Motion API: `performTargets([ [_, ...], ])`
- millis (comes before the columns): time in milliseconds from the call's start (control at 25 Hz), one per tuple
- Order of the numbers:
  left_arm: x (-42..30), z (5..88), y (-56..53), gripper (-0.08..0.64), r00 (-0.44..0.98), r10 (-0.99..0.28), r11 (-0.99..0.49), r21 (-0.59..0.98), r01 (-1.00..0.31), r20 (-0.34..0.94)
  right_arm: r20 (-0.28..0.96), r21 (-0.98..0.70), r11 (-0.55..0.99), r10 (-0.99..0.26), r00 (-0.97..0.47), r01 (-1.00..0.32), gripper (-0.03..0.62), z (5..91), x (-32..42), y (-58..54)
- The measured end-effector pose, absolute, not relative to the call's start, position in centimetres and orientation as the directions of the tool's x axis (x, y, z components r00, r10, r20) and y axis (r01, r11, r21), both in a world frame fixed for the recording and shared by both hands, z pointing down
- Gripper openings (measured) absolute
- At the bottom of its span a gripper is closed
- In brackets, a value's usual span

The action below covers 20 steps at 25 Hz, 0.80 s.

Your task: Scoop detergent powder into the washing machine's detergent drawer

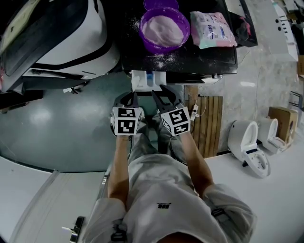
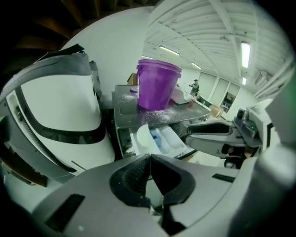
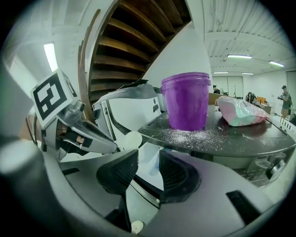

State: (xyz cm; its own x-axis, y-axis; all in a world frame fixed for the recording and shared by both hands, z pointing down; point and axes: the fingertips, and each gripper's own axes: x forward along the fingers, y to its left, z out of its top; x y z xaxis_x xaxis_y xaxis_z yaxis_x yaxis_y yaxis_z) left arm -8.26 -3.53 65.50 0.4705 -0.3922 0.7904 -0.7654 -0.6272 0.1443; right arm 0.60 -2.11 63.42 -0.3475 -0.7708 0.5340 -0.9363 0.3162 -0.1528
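left tongs (image 1: 130, 98): pads meet at the tips, nothing held; aimed at the drawer, just short of it
right tongs (image 1: 164, 93): pads a narrow gap apart, nothing gripped; drawer shows through the gap in the right gripper view
detergent drawer (image 1: 148, 79): pulled out from the washing machine's front toward the person; white with a blue part; its near end is hidden behind both tongs in the head view; contents too small to tell
purple bucket (image 1: 164, 28): upright on the washing machine top (image 1: 213, 59), behind the drawer; pale powder inside
spilled powder (image 1: 159, 60): scattered on the top between bucket and front edge
hard to make out: second purple round thing (image 1: 161, 4) behind the bucket, cut off by the frame's top edge; white rounded piece (image 3: 132, 139) at the drawer's left, cannot tell what it is
bag (image 1: 212, 29): pink and teal, lying right of the bucket, apart from it
edges: large white appliance (image 1: 61, 33) just left of the machine; wooden slats (image 1: 209, 123) at lower right
open room: bare floor (image 1: 57, 133) left of the tongs; the two tongs side by side, near each other
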Motion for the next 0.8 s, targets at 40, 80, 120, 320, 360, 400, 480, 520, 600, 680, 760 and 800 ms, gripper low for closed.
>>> performTargets([
  [40, -8.2, 65.6, -3.5, 0.015, 0.461, -0.396, -0.635, 0.126, -0.762, 0.794, 0.534, -0.153, 0.316, -0.771, -0.347, -0.936, 0.141, 63.5, 0.6, -2.1],
  [80, -8.2, 65.7, -3.5, 0.015, 0.452, -0.399, -0.641, 0.11, -0.76, 0.798, 0.533, -0.154, 0.316, -0.771, -0.348, -0.936, 0.141, 63.5, 0.6, -2.1],
  [120, -8.1, 65.9, -3.5, 0.015, 0.444, -0.401, -0.647, 0.096, -0.757, 0.801, 0.533, -0.155, 0.317, -0.771, -0.349, -0.936, 0.141, 63.5, 0.6, -2.1],
  [320, -8.2, 66.2, -3.4, 0.015, 0.399, -0.412, -0.672, 0.022, -0.74, 0.819, 0.533, -0.157, 0.321, -0.769, -0.353, -0.934, 0.141, 63.6, 0.6, -1.9],
  [360, -8.1, 66.2, -3.4, 0.015, 0.389, -0.417, -0.678, 0.004, -0.735, 0.821, 0.533, -0.156, 0.322, -0.768, -0.354, -0.934, 0.141, 63.6, 0.6, -1.9],
  [400, -8.1, 66.2, -3.4, 0.015, 0.381, -0.421, -0.685, -0.013, -0.729, 0.823, 0.534, -0.156, 0.322, -0.768, -0.354, -0.934, 0.141, 63.7, 0.6, -1.8],
  [480, -8.1, 66.3, -3.4, 0.015, 0.366, -0.428, -0.697, -0.044, -0.716, 0.826, 0.534, -0.156, 0.323, -0.767, -0.355, -0.934, 0.141, 63.8, 0.6, -1.8],
  [520, -8.1, 66.4, -3.4, 0.015, 0.359, -0.431, -0.703, -0.059, -0.709, 0.828, 0.535, -0.156, 0.323, -0.767, -0.354, -0.934, 0.141, 63.9, 0.6, -1.8],
  [600, -8.0, 66.5, -3.4, 0.015, 0.343, -0.437, -0.715, -0.09, -0.693, 0.831, 0.538, -0.154, 0.324, -0.765, -0.354, -0.934, 0.141, 64.0, 0.6, -1.8],
  [680, -8.0, 66.6, -3.5, 0.015, 0.326, -0.446, -0.728, -0.126, -0.674, 0.833, 0.536, -0.152, 0.325, -0.766, -0.354, -0.933, 0.141, 64.0, 0.6, -1.9],
  [760, -7.8, 66.7, -3.5, 0.015, 0.311, -0.454, -0.741, -0.16, -0.653, 0.835, 0.536, -0.151, 0.325, -0.766, -0.354, -0.933, 0.141, 63.9, 0.6, -1.9],
  [800, -7.8, 66.8, -3.4, 0.015, 0.302, -0.458, -0.746, -0.177, -0.641, 0.836, 0.536, -0.15, 0.325, -0.767, -0.353, -0.934, 0.141, 63.9, 0.6, -1.9],
])
